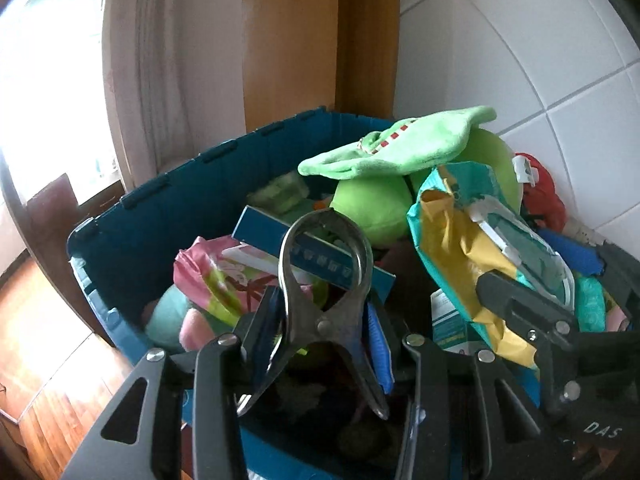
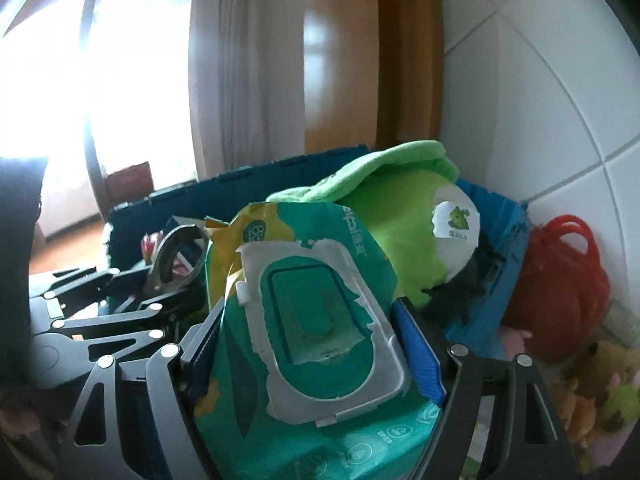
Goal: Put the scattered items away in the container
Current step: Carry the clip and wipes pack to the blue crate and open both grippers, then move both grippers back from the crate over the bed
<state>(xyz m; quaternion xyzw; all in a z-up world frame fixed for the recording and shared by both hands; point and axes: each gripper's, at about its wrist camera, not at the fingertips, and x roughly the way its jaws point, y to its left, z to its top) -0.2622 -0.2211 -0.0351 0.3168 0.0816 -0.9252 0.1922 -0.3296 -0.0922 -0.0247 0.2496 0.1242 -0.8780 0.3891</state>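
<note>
My left gripper (image 1: pixel 325 334) is shut on a large metal spring clip (image 1: pixel 324 240), whose looped end sticks up over the blue container (image 1: pixel 132 216). My right gripper (image 2: pixel 312 354) is shut on a teal and yellow pack of wet wipes (image 2: pixel 320 312), blue pads pressing both of its sides, just above the bin. The container is piled with a green plush toy (image 1: pixel 400 152), a pink packet (image 1: pixel 216 276) and a blue box (image 1: pixel 272 232). In the right wrist view, the left gripper (image 2: pixel 160 280) and its clip (image 2: pixel 172 256) show at the left.
The bin's blue wall (image 2: pixel 492 300) stands in a corner against a white tiled wall (image 2: pixel 560 100) and a wooden door (image 1: pixel 296 40). A red bag (image 2: pixel 560 280) and small plush toys (image 2: pixel 600 392) lie to its right. Wooden floor (image 1: pixel 60 360) spreads to the left.
</note>
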